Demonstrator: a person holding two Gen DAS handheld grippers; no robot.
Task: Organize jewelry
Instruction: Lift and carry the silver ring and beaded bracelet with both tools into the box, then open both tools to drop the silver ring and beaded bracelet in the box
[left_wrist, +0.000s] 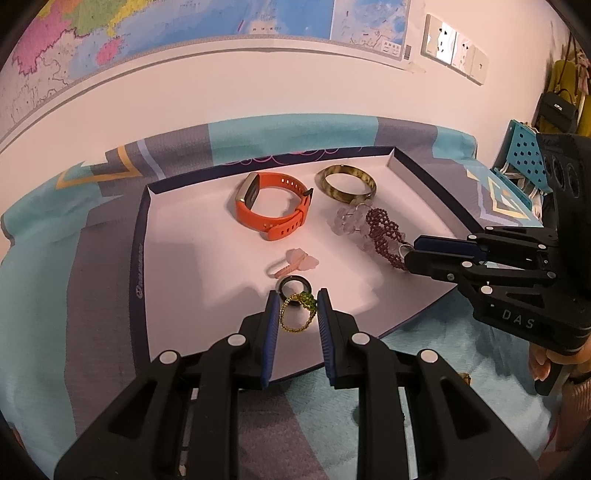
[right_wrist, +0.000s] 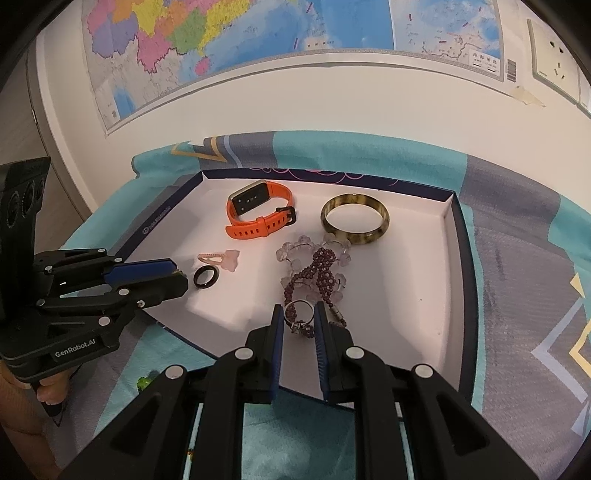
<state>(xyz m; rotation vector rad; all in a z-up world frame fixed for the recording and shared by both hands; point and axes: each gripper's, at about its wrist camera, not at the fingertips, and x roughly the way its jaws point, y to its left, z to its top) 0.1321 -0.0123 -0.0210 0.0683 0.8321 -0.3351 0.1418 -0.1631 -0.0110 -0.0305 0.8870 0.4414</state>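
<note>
A shallow white box lid (left_wrist: 184, 236) (right_wrist: 413, 280) holds the jewelry. My left gripper (left_wrist: 297, 298) (right_wrist: 177, 275) is shut on a green-and-gold beaded ring (left_wrist: 297, 312), just above a black ring (left_wrist: 291, 290) (right_wrist: 206, 277). My right gripper (right_wrist: 299, 314) (left_wrist: 406, 254) is shut on a silver ring (right_wrist: 300, 315) over the purple beaded bracelet (right_wrist: 321, 273) (left_wrist: 384, 232). An orange watch (left_wrist: 271, 205) (right_wrist: 258, 212), a brown bangle (left_wrist: 347, 183) (right_wrist: 354, 218), a clear beaded bracelet (left_wrist: 349, 219) (right_wrist: 299, 254) and a pink ring (left_wrist: 295, 262) (right_wrist: 221, 258) lie in the lid.
The lid rests on a teal and grey patterned cloth (left_wrist: 74, 295) (right_wrist: 517, 258) against a white wall with a map (right_wrist: 258, 37). A small green object (right_wrist: 142, 382) lies on the cloth near the front. A blue perforated rack (left_wrist: 524, 155) stands at right.
</note>
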